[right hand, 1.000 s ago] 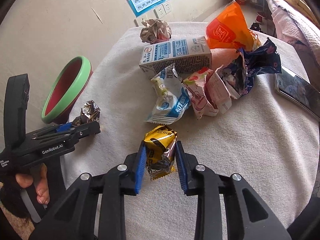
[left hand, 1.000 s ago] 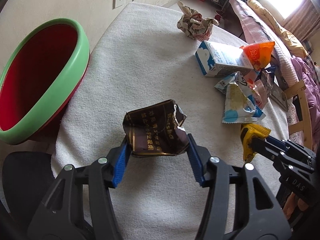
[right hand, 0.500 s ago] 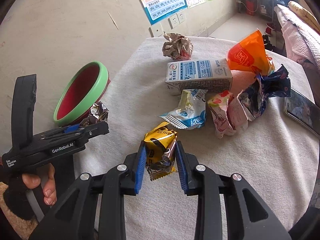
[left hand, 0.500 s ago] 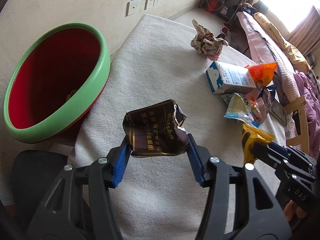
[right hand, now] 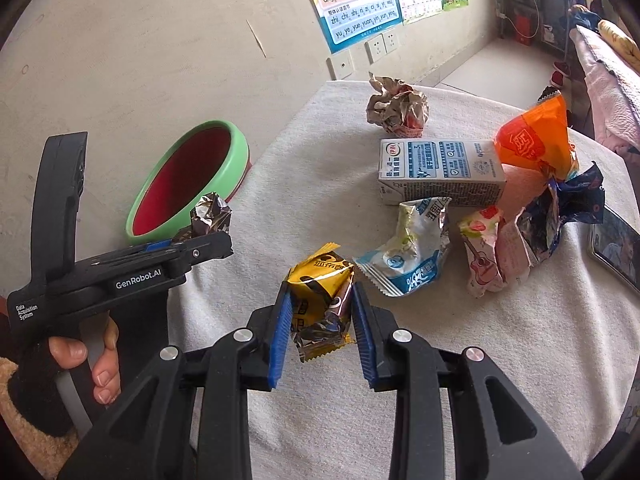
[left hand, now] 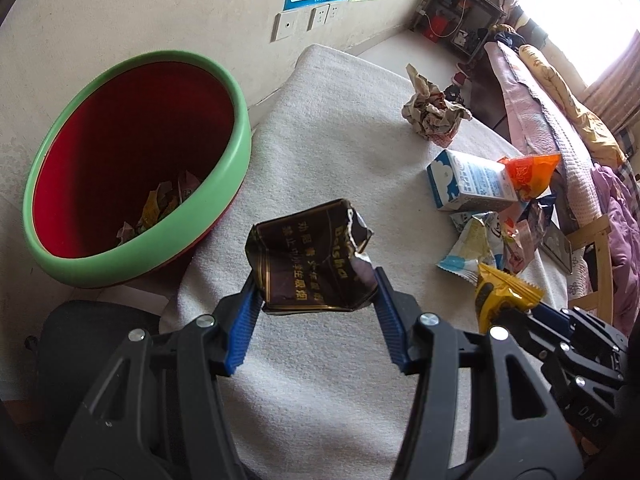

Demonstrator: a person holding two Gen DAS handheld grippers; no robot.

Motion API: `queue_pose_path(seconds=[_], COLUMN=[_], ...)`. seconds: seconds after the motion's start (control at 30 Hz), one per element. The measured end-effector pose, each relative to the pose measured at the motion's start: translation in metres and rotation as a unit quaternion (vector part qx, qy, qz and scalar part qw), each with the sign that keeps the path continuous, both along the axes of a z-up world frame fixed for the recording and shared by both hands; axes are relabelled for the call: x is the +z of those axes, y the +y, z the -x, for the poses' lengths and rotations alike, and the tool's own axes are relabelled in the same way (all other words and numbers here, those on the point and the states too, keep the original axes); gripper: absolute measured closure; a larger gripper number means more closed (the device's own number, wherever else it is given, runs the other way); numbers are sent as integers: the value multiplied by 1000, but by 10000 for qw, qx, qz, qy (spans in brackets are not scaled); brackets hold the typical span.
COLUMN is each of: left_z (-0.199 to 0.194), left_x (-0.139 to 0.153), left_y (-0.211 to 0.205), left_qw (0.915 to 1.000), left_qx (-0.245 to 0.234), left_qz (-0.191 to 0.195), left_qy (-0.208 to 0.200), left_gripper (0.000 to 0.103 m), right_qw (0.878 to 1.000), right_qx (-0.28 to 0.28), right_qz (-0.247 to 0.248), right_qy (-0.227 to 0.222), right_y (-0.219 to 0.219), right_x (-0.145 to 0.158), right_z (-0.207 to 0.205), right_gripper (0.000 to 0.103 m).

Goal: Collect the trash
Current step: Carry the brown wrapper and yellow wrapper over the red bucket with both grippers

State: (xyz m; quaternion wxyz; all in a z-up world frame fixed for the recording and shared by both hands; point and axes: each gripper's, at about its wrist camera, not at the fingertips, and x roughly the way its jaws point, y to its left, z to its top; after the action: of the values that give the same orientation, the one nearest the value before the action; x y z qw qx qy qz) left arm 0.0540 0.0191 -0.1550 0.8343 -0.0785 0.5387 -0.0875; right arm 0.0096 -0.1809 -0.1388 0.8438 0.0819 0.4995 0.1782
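Observation:
My left gripper [left hand: 316, 300] is shut on a crumpled dark brown wrapper [left hand: 308, 264] with gold print, held above the white-clothed table [left hand: 340, 152]. A red bin with a green rim [left hand: 136, 168] stands to the left beyond the table edge, with several wrappers at its bottom. My right gripper [right hand: 320, 316] is shut on a yellow snack wrapper [right hand: 320, 292], also lifted off the cloth. In the right wrist view the left gripper [right hand: 200, 236] shows from the side, a hand [right hand: 100, 364] on its grip, the bin [right hand: 188, 176] behind it.
More trash lies on the table: a crumpled paper ball [right hand: 398, 108], a milk carton [right hand: 440, 170], an orange bag [right hand: 534, 140], a white and blue wrapper [right hand: 412, 256], a pink wrapper [right hand: 484, 248], a dark blue wrapper [right hand: 568, 208]. A phone [right hand: 616, 244] lies at the right edge.
Both grippers have moved left toward the bin with their wrappers still gripped. The bin now looms larger and its inside shows trash.

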Motion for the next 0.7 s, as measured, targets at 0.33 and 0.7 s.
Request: queue_pose_path(seconds=[0.33, 0.7], left_z=[0, 0], left_x=[-3, -4], left_y=[3, 3], left_qw=[10000, 10000], left_qx=[37, 31], left_qz=[15, -5], left_qy=[46, 82], left_gripper=[51, 51], right_qw=[10000, 9999], right_qx=[50, 52], right_qz=[6, 0], right_qy=[26, 86], right_y=[3, 3], right_x=[-3, -7], right_z=[1, 2], right_gripper=[74, 73])
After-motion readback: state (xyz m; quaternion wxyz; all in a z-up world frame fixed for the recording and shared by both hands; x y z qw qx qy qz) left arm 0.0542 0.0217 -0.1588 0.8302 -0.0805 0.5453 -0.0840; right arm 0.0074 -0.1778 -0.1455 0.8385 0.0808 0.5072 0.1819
